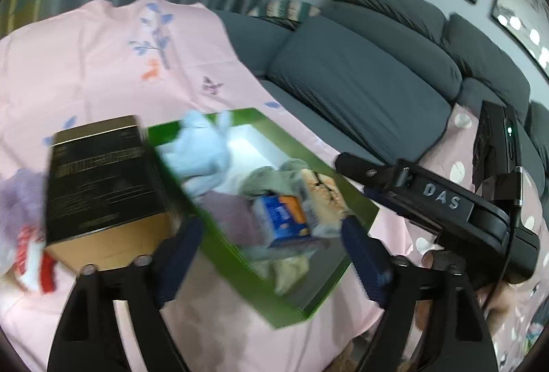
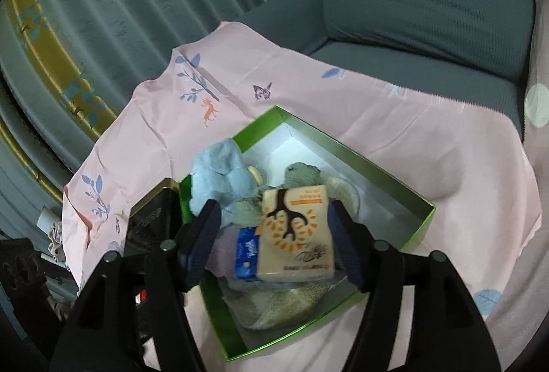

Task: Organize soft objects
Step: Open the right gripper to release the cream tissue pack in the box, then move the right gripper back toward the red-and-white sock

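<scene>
1. Grey sofa (image 2: pixel 429 12) and curtain behind; a pink printed sheet (image 2: pixel 377 118) covered the surface.
2. Green box (image 2: pixel 420 217) sat on the sheet, open top up, long axis running from near-left to far-right in the right wrist view. Its far end was bare white; the near end was packed.
3. Inside: light blue cloth (image 2: pixel 219 173) draped over the left wall, grey cloth (image 2: pixel 302 175), blue packet (image 2: pixel 247 253), and a beige tissue pack (image 2: pixel 296 235) on top, tilted, long side toward the camera.
4. Right gripper (image 2: pixel 274 245) straddled the tissue pack, jaws released, pads apart from it.
5. Left gripper (image 1: pixel 271 255) hung spread over the box's near rim, empty.
6. Only the left wrist view showed the black-gold box (image 1: pixel 103 173) touching the green box's left wall, w/ a red-white item (image 1: pixel 34 255) beside it.
</scene>
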